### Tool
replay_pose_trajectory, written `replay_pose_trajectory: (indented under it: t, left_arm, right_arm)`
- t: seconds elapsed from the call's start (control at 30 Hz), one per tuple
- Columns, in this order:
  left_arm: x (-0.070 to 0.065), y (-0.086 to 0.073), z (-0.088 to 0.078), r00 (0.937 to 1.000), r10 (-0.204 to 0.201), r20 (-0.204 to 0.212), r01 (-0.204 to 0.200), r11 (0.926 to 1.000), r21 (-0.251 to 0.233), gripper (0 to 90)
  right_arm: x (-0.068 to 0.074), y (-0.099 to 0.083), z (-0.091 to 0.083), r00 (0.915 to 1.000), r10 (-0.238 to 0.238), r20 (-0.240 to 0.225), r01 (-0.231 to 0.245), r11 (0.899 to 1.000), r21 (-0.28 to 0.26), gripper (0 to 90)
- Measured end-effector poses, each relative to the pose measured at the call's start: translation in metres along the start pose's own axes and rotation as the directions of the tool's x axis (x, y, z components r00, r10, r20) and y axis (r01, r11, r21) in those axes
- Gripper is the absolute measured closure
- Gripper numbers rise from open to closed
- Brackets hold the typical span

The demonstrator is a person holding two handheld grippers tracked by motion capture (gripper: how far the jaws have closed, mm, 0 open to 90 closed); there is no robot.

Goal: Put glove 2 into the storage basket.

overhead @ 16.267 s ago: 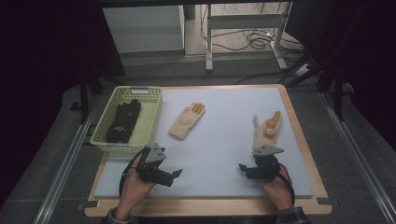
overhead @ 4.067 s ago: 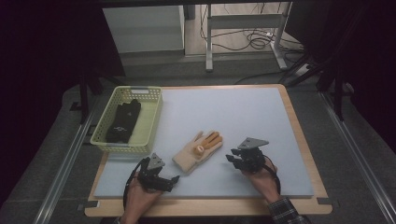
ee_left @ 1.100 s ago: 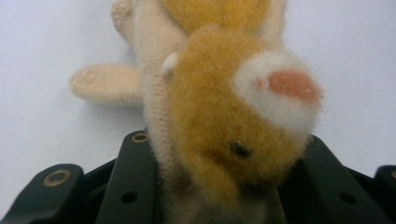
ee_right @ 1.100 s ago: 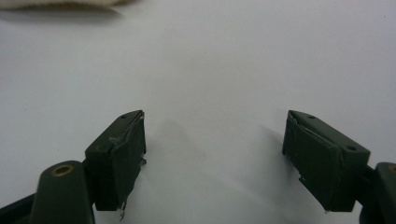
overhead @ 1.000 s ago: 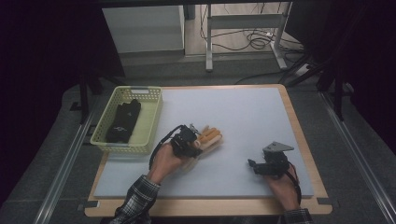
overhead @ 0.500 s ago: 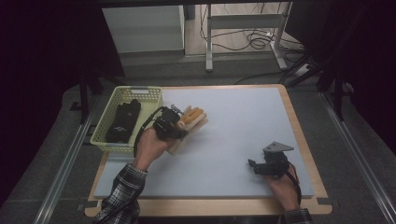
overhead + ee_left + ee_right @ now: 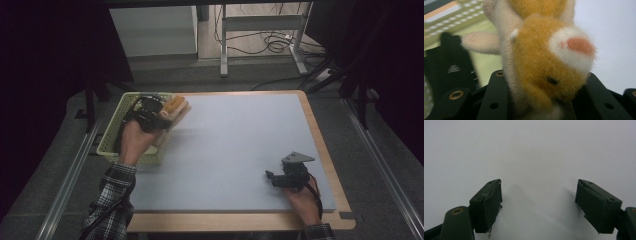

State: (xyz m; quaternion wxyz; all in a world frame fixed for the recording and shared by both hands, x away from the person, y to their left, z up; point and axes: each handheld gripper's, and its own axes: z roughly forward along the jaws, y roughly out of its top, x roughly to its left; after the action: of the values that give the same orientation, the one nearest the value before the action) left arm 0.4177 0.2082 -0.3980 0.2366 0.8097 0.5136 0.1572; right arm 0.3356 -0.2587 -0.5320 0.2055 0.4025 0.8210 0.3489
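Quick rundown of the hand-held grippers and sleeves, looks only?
Both hand-held grippers are black: left, right. The right carries a grey three-cornered plate on top; its jaws are blocky and dark, with brass-ringed screw holes. A black cable trails from the left one. Sleeves are black-and-white plaid.

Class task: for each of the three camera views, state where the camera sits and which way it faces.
High view: above the person's side, facing forward and down on the table; forearms, left gripper, right gripper.
Left gripper view: on that gripper, looking along its jaws shut on the plush glove.
Right gripper view: looking along its open jaws at the table.
Shared: glove and yellow basket in high and left views.
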Motion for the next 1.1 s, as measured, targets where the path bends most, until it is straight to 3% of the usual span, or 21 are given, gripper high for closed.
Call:
replay_pose_trajectory:
  t: [0.23, 0.4, 0.67, 0.9, 1.0, 1.1]
  left_arm:
    - [0.037, -0.007, 0.001, 0.9925, -0.099, -0.071, 0.1, 0.9949, 0.013, 63.0]
    - [0.056, -0.014, 0.018, 0.9844, -0.139, -0.108, 0.145, 0.988, 0.052, 62.8]
    - [0.066, -0.018, 0.057, 0.9768, -0.175, -0.123, 0.188, 0.9768, 0.102, 62.6]
    - [0.059, -0.015, 0.091, 0.9833, -0.158, -0.09, 0.17, 0.9751, 0.143, 60.9]
    - [0.057, -0.017, 0.105, 0.9847, -0.159, -0.071, 0.169, 0.97, 0.175, 52.0]
    - [0.064, -0.021, 0.104, 0.9798, -0.193, -0.052, 0.199, 0.9666, 0.161, 36.4]
  right_arm:
    - [0.0, 0.0, 0.0, 1.0, 0.0, 0.0, 0.0, 1.0, 0.0, 21.0]
    - [0.0, 0.0, 0.0, 1.0, 0.0, 0.0, 0.0, 1.0, 0.0, 21.0]
    - [0.0, 0.0, 0.0, 1.0, 0.0, -0.001, 0.0, 1.0, 0.0, 21.0]
    - [0.0, 0.0, 0.0, 1.0, 0.0, -0.003, 0.0, 1.0, 0.0, 20.8]
    - [0.0, 0.0, 0.0, 1.0, 0.0, -0.004, 0.0, 1.0, 0.0, 20.7]
    - [0.0, 0.0, 0.0, 1.0, 0.0, -0.005, 0.0, 1.0, 0.0, 20.7]
